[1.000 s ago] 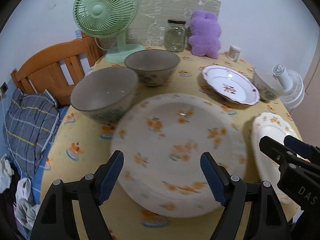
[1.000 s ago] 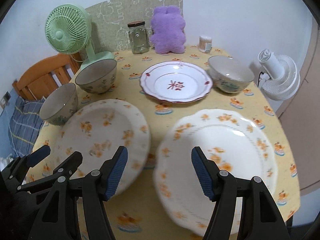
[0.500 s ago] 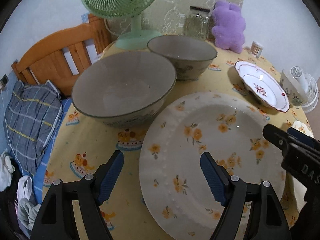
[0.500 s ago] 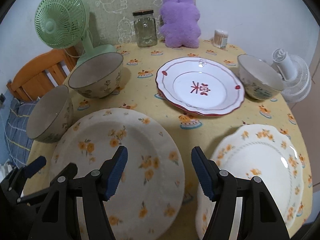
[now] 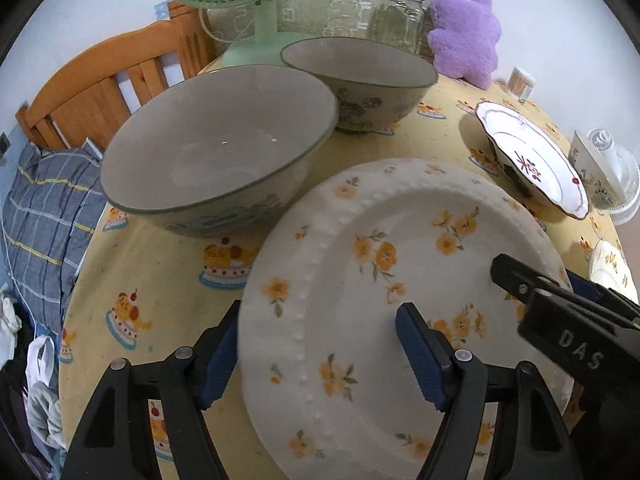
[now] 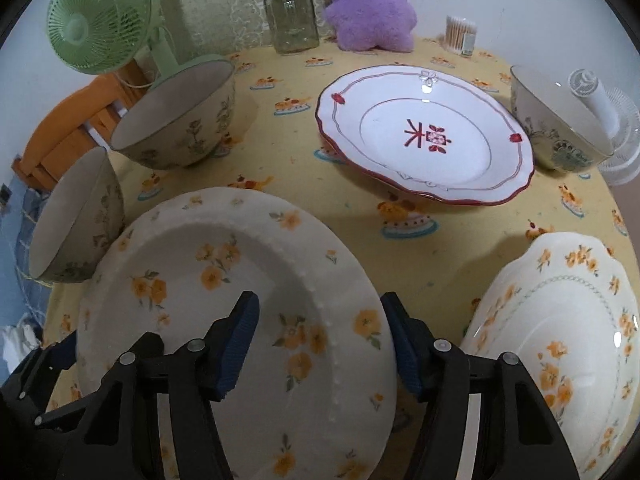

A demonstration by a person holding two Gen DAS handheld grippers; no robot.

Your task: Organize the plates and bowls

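Left wrist view: the left gripper (image 5: 316, 354) sits at the bottom of the frame, partly wide and just closing in. One pad is outside the left rim of the flowered plate (image 5: 400, 280), the other is over the plate's inside. They do not pinch it yet. A big bowl (image 5: 216, 152) stands at the upper left, on the worktop (image 5: 160, 280).

Right wrist view: the right gripper (image 6: 320, 346), bottom middle, straddles the plate's right rim (image 6: 348, 280) the same way, also closing. A second flowered plate (image 6: 560, 340) lies lower right.

The step looks like grabbing this plate with both grippers. Next, both should squeeze the rims, then lift together, maybe toward another plate.
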